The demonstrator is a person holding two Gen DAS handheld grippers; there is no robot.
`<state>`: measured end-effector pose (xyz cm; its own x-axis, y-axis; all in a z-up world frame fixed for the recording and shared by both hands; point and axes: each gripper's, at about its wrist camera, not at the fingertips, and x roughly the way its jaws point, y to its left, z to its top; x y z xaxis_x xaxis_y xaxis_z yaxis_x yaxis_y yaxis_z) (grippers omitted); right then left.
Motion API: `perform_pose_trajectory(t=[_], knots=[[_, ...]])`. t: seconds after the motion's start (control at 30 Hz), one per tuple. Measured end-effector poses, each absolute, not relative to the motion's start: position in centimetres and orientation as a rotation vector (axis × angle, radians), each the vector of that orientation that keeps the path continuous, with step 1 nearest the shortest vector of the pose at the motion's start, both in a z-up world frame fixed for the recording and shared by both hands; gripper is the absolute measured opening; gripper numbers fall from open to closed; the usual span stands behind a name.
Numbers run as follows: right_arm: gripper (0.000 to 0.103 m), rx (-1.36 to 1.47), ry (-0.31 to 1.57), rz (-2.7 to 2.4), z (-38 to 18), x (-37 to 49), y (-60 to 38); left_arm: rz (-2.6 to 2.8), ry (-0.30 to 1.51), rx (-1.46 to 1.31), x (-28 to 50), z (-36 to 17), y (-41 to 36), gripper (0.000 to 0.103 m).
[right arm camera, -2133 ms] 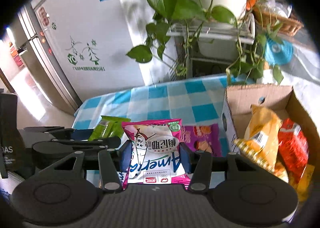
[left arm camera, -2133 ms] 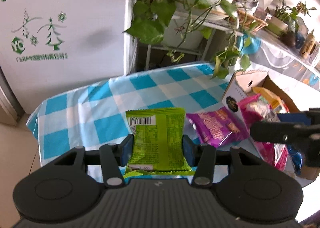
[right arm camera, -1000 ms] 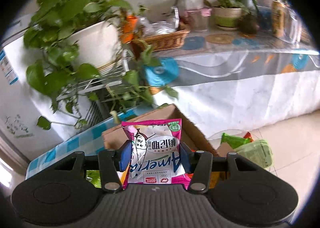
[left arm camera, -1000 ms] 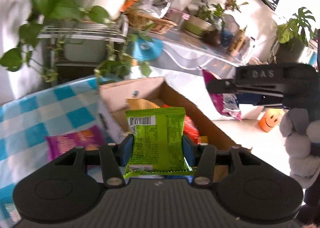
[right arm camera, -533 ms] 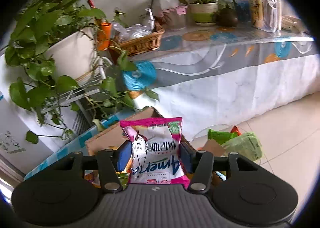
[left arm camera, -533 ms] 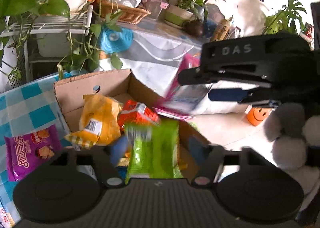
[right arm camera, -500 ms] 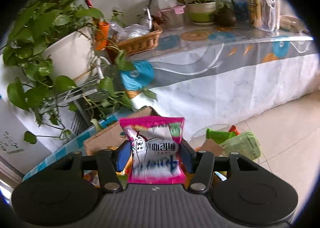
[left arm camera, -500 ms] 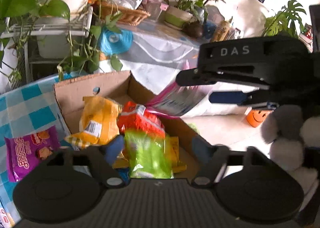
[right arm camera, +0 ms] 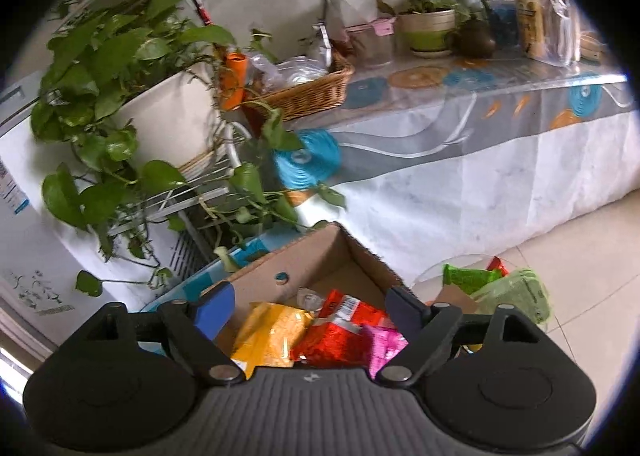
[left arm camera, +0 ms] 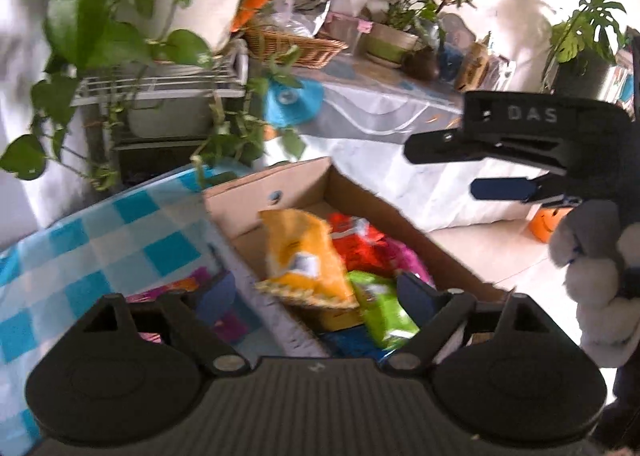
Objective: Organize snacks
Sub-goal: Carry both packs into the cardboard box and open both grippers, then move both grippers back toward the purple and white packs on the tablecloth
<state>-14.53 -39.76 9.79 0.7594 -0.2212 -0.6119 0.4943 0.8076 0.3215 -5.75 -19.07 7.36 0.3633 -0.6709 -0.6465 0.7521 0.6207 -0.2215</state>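
Both grippers hang over one open cardboard box that sits on the counter, which wears a blue-and-white checked cloth. The left gripper has its jaws spread and still widening, with nothing pinched between them; the green snack packet lies loose in the box just below them, close to the right-hand jaw. The right gripper likewise has its jaws parting and empty, and the pink snack packet rests in the box beneath them, near the right-hand jaw.

Counting what shows in the box: one yellow bag, one red packet, one pink, one green, and a scrap of one blue wrapper at the near edge. One purple packet stays out on the cloth, behind the left gripper's left-hand jaw, beside the box. A gloved hand holds the right gripper's handle off to the side.
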Motion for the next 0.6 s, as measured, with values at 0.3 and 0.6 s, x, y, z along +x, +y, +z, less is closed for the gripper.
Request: perform_pose_trajectory(t=[0.3, 0.6], knots=[[0.095, 0.453, 0.587, -0.348, 9.8, -13.4, -38.1, -0.833, 0.837, 0.188, -3.5, 6.3, -14.1, 0.088], [0.095, 0.407, 0.597, -0.254, 9.6, -11.3, -35.1, -0.661, 0.914, 0.129, -0.6, 3.7, -8.9, 0.088]])
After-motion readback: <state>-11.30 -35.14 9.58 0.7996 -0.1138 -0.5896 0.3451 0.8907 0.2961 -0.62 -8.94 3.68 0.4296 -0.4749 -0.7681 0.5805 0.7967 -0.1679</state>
